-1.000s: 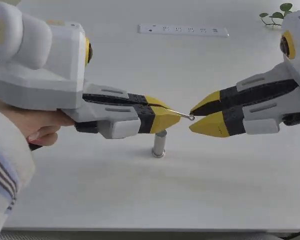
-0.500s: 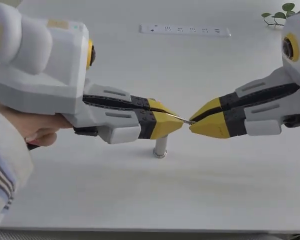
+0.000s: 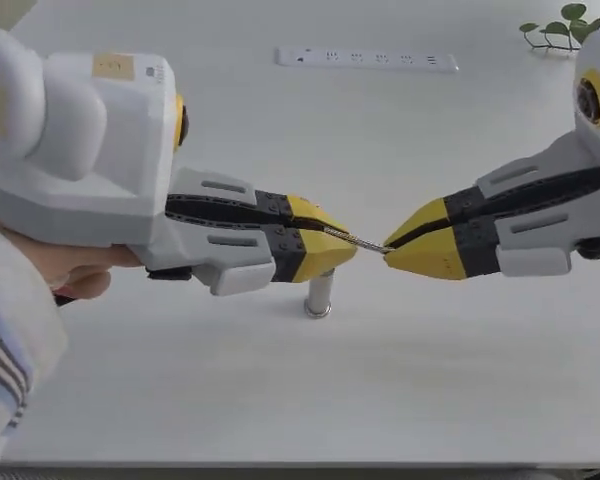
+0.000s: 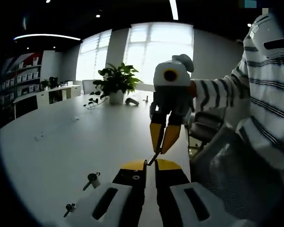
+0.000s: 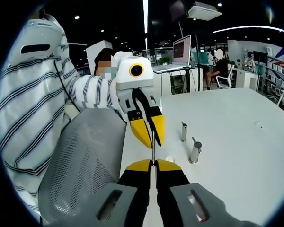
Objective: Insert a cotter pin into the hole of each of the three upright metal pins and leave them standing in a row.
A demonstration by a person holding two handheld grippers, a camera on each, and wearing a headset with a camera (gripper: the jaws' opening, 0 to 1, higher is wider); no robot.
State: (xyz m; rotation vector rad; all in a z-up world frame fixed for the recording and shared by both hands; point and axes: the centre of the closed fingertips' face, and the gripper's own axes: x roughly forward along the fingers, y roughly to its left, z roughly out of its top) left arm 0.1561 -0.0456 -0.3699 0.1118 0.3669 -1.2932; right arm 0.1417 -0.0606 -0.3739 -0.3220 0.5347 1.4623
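**Cotter pin** (image 3: 370, 243): each end is buried between closed jaws, one end in the left claw (image 3: 351, 240) and the other in the right claw (image 3: 389, 250). A short middle length shows, too thin to tell its loop.

**Pin** (image 3: 320, 293), under the left claw: the top and hole are hidden behind the jaws.

**Claw bodies**, head view: the left claw's is cut off by the left edge, the right claw's by the right edge.

**Hand** (image 3: 80, 268), behind the left claw: largely covered by the housing.

**Near pin** (image 4: 69, 207) and **far pin** (image 4: 92, 179), left of the left claw's jaws: small and blurred, so their fittings cannot be told.

**Plant** (image 3: 560, 25), beyond the right claw: cut off by the top edge.
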